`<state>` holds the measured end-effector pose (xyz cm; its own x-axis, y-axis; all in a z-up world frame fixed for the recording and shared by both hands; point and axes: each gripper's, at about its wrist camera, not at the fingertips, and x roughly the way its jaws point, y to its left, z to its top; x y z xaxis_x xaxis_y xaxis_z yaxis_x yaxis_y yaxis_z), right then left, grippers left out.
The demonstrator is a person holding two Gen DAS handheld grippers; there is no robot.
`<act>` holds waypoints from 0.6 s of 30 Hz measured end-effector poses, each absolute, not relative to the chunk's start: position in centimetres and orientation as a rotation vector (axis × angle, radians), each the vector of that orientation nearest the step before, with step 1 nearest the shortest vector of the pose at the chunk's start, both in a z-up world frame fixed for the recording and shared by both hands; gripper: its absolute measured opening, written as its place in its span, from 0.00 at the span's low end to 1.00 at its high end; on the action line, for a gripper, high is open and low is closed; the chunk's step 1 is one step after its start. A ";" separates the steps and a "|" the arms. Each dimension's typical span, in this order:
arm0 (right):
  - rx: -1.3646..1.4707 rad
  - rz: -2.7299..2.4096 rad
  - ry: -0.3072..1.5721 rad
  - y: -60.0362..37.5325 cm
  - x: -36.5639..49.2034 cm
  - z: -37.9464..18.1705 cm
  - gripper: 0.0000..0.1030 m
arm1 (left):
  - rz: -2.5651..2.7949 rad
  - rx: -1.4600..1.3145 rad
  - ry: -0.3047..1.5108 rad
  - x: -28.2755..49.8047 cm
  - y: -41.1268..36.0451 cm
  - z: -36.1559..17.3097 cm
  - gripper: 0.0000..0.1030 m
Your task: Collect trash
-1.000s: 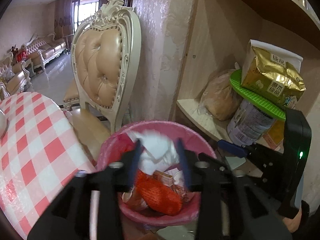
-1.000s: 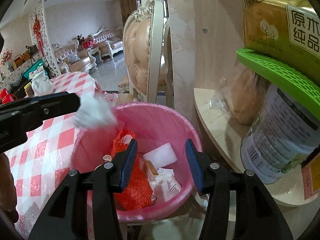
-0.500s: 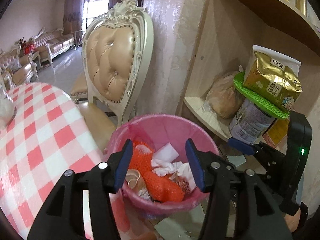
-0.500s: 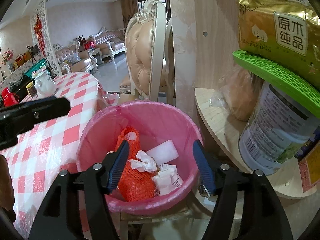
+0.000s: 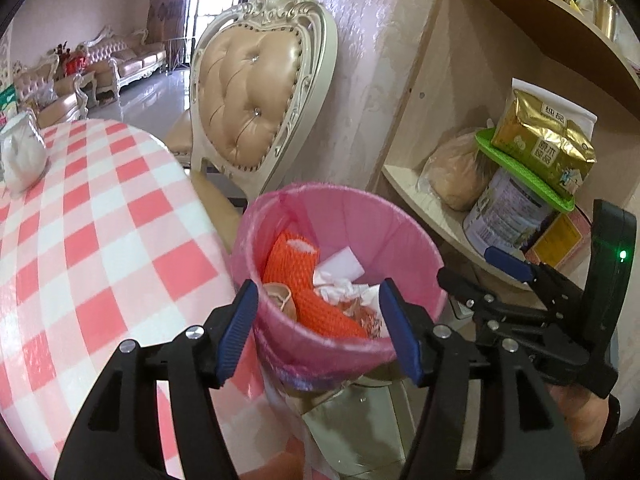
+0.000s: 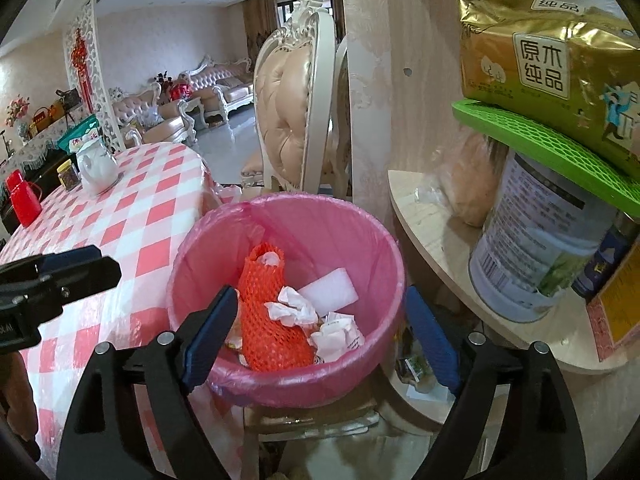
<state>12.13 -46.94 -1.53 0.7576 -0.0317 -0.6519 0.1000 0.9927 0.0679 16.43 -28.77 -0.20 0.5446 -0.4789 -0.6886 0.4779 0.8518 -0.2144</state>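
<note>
A bin lined with a pink bag (image 5: pixel 400 240) (image 6: pixel 360 240) stands between the table and the shelf. Inside lie an orange foam net (image 5: pixel 304 272) (image 6: pixel 268 320), crumpled white paper (image 5: pixel 340 284) (image 6: pixel 292 308) and a white foam block (image 6: pixel 332 290). My left gripper (image 5: pixel 318 284) hovers above the bin's near rim, its jaws opening with nothing held between them. My right gripper (image 6: pixel 320 292) also hangs over the near rim, jaws opening wide and empty. It also shows at the right edge of the left wrist view.
A table with a red-and-white checked cloth (image 5: pixel 100 240) lies left of the bin, bearing a white teapot (image 6: pixel 96 168) and a red flask (image 6: pixel 22 200). A padded cream chair (image 5: pixel 248 92) stands behind. At the right, a wooden shelf (image 6: pixel 432 232) carries a tin (image 6: pixel 532 248), a green tray and a gold pack.
The white paper wad that my left gripper held a second ago has dropped into the bin. Both pairs of jaws have spread wider. My left gripper has drawn back from the bin.
</note>
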 end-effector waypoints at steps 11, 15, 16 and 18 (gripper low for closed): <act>0.097 -0.068 0.715 -46.7 11.3 -1.7 0.82 | -0.559 -0.007 0.842 15.4 -28.2 -1.3 0.62; 0.097 -0.067 0.715 -46.7 11.2 -1.7 0.82 | -0.559 -0.007 0.840 15.4 -28.1 -1.4 0.62; 0.096 -0.067 0.715 -46.7 11.2 -1.7 0.82 | -0.559 -0.008 0.841 15.4 -28.0 -1.5 0.62; 0.095 -0.065 0.716 -46.7 11.2 -1.7 0.82 | -0.559 -0.007 0.841 15.4 -28.1 -1.4 0.62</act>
<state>11.21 -46.69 -1.69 0.7528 -0.0267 -0.6577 0.0921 0.9936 0.0651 15.40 -28.09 -1.40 0.5321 -0.4715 -0.7032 0.4661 0.8565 -0.2216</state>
